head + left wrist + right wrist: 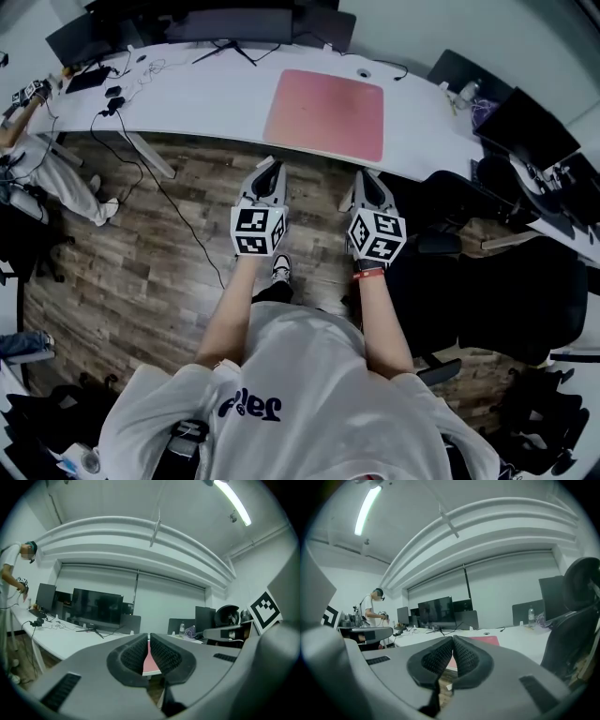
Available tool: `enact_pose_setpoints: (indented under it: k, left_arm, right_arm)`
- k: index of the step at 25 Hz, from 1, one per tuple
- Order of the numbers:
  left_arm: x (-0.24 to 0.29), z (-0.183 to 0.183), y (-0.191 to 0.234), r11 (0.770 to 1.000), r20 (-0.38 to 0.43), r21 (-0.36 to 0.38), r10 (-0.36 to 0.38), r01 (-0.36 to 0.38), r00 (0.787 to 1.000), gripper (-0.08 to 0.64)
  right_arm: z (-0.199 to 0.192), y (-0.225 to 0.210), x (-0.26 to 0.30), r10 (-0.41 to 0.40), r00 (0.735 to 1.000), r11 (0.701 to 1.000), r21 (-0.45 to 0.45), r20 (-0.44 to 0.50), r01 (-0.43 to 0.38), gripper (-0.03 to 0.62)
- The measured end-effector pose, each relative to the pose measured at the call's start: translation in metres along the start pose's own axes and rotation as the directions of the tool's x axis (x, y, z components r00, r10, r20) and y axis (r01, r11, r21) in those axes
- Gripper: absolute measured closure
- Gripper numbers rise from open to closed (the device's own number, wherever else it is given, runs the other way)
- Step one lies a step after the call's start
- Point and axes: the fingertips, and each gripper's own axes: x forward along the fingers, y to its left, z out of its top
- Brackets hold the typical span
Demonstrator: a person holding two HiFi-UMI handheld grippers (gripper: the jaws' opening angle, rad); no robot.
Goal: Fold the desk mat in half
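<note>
A: Head view, top centre of the frame: the pink desk mat (325,113) lies flat and unfolded on the long white desk (187,89).

B: Its lower edge seems to run right along the desk's front edge, though the lens bends things too much to be sure.

A: Both tools sit side by side just below that, mid-frame, over the wooden floor (159,244). The left gripper (270,165) is on the left, the right gripper (367,176) on the right, and both noses point up the frame at the mat without touching it.

B: Jaws?

A: In the left gripper view the ribbed pads meet at the tips with nothing pinched, only a sliver of pink mat showing through the gap lower down. In the right gripper view the pads press tip to tip, empty as well.

B: And the surroundings?

A: A dark monitor (96,607) stands on the desk left of centre, a black office chair (506,281) fills the right of the head view, and another person (374,609) stands at the far left of the right gripper view
</note>
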Motion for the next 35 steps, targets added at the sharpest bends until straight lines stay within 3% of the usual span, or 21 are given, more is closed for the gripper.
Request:
enact_pose_setpoints:
  k: [7,10,21,29,35]
  left_arm:
    - [0.058,-0.026,0.044,0.998,-0.065,-0.062,0.007,-0.011,0.998,0.537]
    - [0.079,-0.041,0.063,0.996,-0.106,-0.082,0.012,-0.021,0.994,0.483]
    - [0.141,-0.105,0.13,0.991,-0.251,-0.129,-0.013,-0.02,0.968,0.41]
    - [0.169,-0.155,0.158,0.971,-0.334,-0.237,-0.081,-0.001,0.939,0.374]
    - [0.191,-0.186,0.169,0.932,-0.39,-0.361,-0.122,-0.03,0.913,0.374]
  right_arm:
    - [-0.016,-0.004,0.073,0.022,0.998,1.0,-0.003,-0.065,-0.022,0.586]
    - [-0.027,-0.004,0.101,0.038,0.995,0.999,0.005,-0.094,-0.037,0.577]
    - [-0.069,0.009,0.189,0.045,0.982,0.999,0.023,-0.183,-0.041,0.563]
    - [-0.09,0.028,0.226,0.06,0.976,0.998,0.041,-0.209,-0.052,0.557]
    - [-0.088,0.029,0.249,0.073,0.976,0.997,0.048,-0.203,-0.065,0.557]
